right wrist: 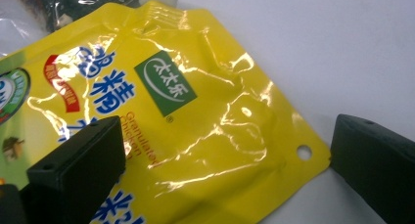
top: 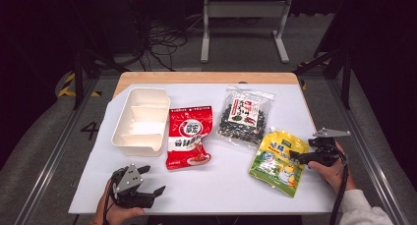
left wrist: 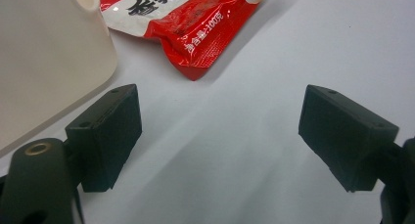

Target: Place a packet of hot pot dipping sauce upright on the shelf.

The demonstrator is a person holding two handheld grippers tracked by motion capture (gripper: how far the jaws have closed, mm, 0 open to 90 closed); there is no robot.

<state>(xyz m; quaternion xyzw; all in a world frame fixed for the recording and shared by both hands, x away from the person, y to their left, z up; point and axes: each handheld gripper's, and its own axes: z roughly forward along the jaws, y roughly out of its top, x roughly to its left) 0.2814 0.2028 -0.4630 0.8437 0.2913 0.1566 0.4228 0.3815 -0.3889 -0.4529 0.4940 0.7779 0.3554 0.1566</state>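
Note:
A yellow pouch (top: 279, 161) with green and blue print lies flat at the table's right front. My right gripper (top: 299, 154) is at its right edge, open. In the right gripper view the yellow pouch (right wrist: 161, 101) spans the gap between the wide-set jaws of the right gripper (right wrist: 225, 141), and the pads do not press on it. My left gripper (top: 153, 180) rests near the front left edge, open, with nothing in it. In the left gripper view the left gripper (left wrist: 220, 121) faces bare white table, with the red packet (left wrist: 191, 23) a little beyond.
A white compartment tray (top: 140, 119) stands at the left, its wall (left wrist: 49, 62) close to my left jaw. The red packet (top: 189, 136) lies beside it. A clear bag of dark pieces (top: 244, 116) lies behind the yellow pouch, its edge (right wrist: 83, 4) visible.

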